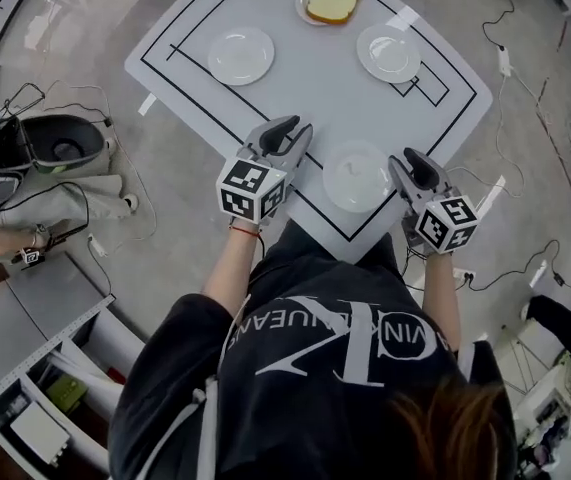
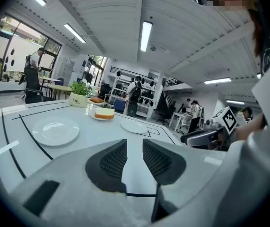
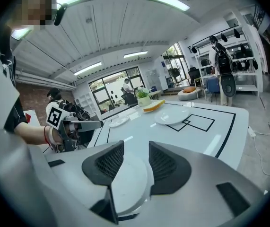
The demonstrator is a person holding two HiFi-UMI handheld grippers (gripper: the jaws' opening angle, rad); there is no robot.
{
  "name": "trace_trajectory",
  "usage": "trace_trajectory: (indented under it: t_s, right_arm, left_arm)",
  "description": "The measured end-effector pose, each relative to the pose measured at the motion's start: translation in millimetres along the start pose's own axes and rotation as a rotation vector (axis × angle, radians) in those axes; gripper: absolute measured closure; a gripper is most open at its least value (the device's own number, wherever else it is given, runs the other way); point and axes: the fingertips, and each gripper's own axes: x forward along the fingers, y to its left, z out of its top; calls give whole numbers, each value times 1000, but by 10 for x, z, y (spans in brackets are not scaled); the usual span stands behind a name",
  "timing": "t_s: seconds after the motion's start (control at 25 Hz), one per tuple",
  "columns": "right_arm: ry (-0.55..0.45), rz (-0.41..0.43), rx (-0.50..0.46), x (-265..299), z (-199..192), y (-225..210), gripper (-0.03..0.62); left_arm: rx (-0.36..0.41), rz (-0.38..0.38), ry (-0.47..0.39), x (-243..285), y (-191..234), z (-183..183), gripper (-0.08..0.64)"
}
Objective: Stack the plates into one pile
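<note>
White table (image 1: 315, 78) marked up with black lines, on a grey floor (image 1: 95, 28). Slice of bread (image 1: 334, 0) near the far edge, little potted plant (image 2: 79, 97) just past it. Loose cables (image 1: 503, 60) across the floor on the right, black round bin-looking thing (image 1: 63, 143) off left. Shelving rack (image 2: 146, 86) way back.

We logged person's wear: black short-sleeved T-shirt (image 1: 310, 383), large white lettering across it; brown hair (image 1: 455, 430); red band (image 1: 245, 231) at left wrist. Left gripper (image 1: 287, 134) and right gripper (image 1: 412, 164) had grey shells and black ribbed pads (image 2: 113, 161). Each bore white cube (image 1: 252, 190) with black square markers.
</note>
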Motion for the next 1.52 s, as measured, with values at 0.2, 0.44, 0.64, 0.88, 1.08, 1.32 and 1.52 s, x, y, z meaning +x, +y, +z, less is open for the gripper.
trace_trajectory:
  t_s: [0.2,0.44,0.64,0.88,1.08,1.32,1.52]
  right_arm:
    - [87,41,-21,119,-118,-43,425]
    - [271,112,-47,175,-415,-55,422]
    - [362,126,-66,168,-581,-91,417]
    - [433,168,-62,183,-688,-14,417]
    - [456,179,-55,149,-753,-24,419]
    - [481,193,-65,107,-807,-17,423]
    - [502,154,-23,141,-808,-71,465]
  left_arm:
    - [-30,19,53,17,36,-131,445]
    - [-102,-23,207,60,-216,-502,426]
    - [-150,-104,338,119,-449,-771,373]
    - [-196,-143,486,51,-650,-1040,328]
    - [-216,-123,536,35,-739,-1175,325]
    - [-251,-104,531,36,-798,-1202,322]
    - [-335,-54,507,68,-817,-1208,332]
